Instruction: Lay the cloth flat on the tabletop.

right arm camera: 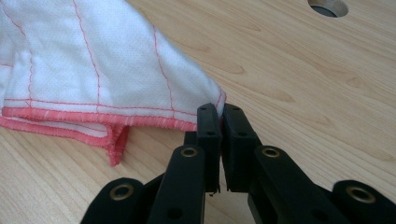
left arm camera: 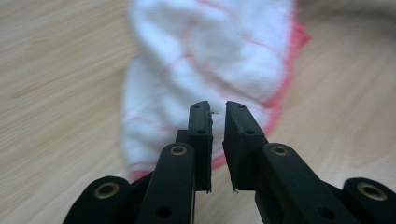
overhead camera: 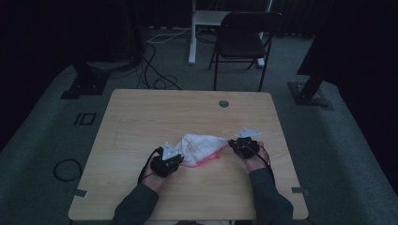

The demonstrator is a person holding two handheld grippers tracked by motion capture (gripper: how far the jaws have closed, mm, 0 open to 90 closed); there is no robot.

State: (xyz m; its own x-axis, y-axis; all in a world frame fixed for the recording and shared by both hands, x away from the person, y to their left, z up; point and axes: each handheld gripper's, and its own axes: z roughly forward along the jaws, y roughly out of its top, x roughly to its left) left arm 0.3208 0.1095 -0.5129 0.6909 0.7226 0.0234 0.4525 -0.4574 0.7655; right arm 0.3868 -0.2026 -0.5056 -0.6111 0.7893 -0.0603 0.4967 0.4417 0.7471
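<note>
From above, the cloth (overhead camera: 199,146) lies bunched on the table (overhead camera: 141,117), stretched between the two tongs. The left gripper (overhead camera: 172,158) sits at the cloth's near left end, the right gripper (overhead camera: 233,144) at its right corner, each in a hand (overhead camera: 256,161) whose sleeve comes in from the table's near edge. A chair (overhead camera: 241,40) stands beyond the table.

Along the left gripper (left arm camera: 217,108), the jaws stand a narrow gap apart with nothing between them; the cloth (left arm camera: 210,60), white with a red hem, lies just ahead of and under the tips.

Along the right gripper (right arm camera: 219,109), the jaws are pinched tight on the cloth's (right arm camera: 93,65) red-hemmed corner, and the fabric rises away to the left. A round hole (right arm camera: 328,7) in the table lies well beyond, to the right.
</note>
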